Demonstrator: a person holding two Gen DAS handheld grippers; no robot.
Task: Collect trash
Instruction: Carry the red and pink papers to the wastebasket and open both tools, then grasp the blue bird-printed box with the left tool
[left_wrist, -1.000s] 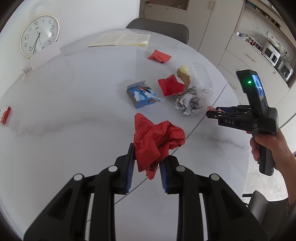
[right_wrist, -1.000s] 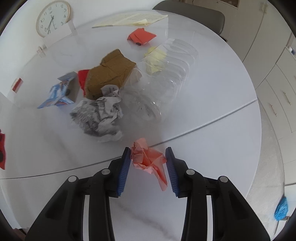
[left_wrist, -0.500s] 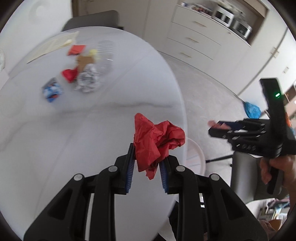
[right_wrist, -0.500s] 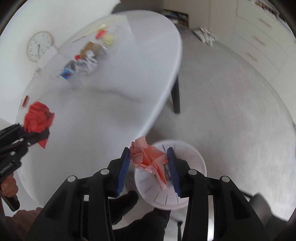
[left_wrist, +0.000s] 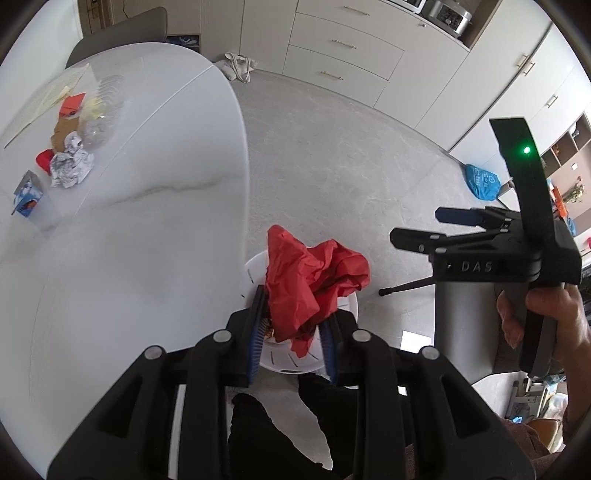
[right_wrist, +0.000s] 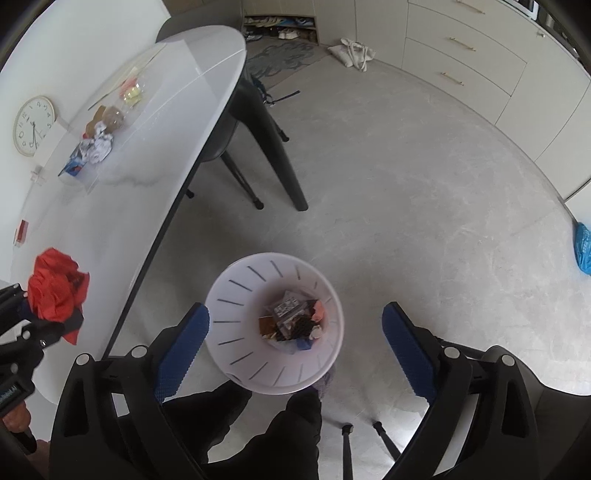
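A: What does the left claw carry?

B: A crumpled sheet of red paper. It sits between the blue pads, and the jaws are opening now. The pads are at both sides of the paper, but if they press it yet I cannot tell for sure; the paper has not dropped.

A: And where is this paper in relation to the bin?

B: In the left wrist view it hangs above the round white plastic bin with slots, which stands on the grey floor just beside the edge of the white oval bench.

A: The right claw?

B: Its jaws are opening and already wide apart, nothing between them. Straight below, at the centre of its view, is the bin with mixed trash inside, also a small pink crumpled piece at 2 o'clock of the bin floor.

A: Is trash left on the bench?

B: Yes. In the left view at 10 o'clock there is a crumpled printed paper ball, a brown cardboard piece, a clear plastic bottle and a small blue carton.
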